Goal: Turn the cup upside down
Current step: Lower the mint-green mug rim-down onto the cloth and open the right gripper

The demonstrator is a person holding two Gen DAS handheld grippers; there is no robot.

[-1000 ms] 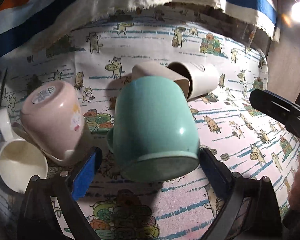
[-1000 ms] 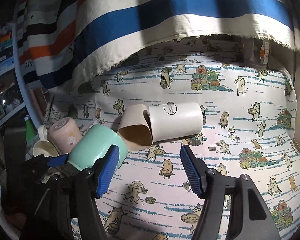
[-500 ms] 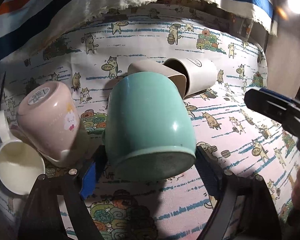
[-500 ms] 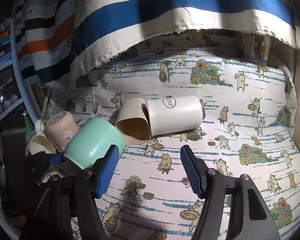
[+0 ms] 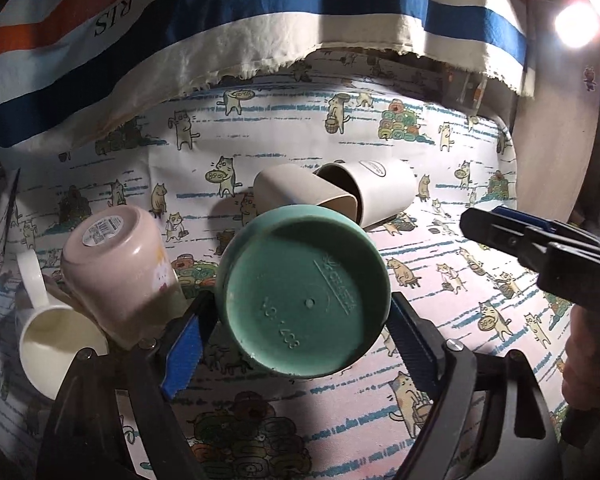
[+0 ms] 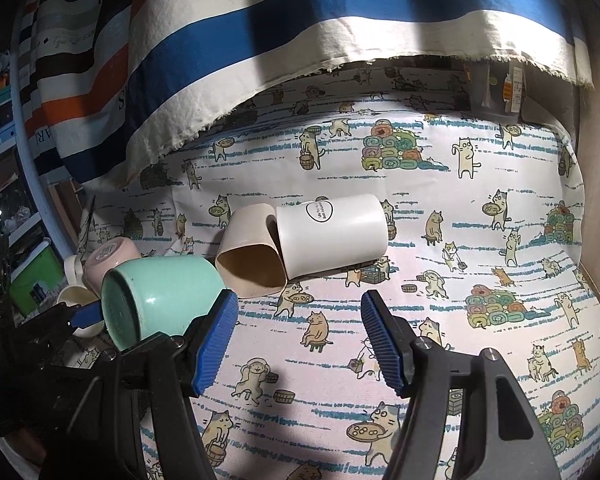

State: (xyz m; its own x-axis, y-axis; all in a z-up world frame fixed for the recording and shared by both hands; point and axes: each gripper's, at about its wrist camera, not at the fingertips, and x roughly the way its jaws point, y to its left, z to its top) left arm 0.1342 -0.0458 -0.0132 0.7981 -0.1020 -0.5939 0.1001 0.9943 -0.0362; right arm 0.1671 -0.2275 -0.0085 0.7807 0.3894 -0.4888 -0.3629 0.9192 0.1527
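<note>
My left gripper (image 5: 296, 324) is shut on a mint-green cup (image 5: 304, 292), held above the cloth with its embossed base turned toward the camera. The right wrist view shows the green cup (image 6: 160, 296) tilted on its side, base toward the lower left. My right gripper (image 6: 296, 336) is open and empty over the cat-print cloth, to the right of the green cup; it also shows in the left wrist view (image 5: 540, 248).
A beige cup (image 6: 252, 256) and a white cup (image 6: 332, 236) lie on their sides, touching, mid-cloth. A pink cup (image 5: 120, 268) rests tilted, base up, against a cream mug (image 5: 52, 336) at the left. A striped cloth (image 6: 260, 40) hangs behind.
The green cup has tipped in my left gripper so its base now faces the left camera. My right gripper has barely moved.
</note>
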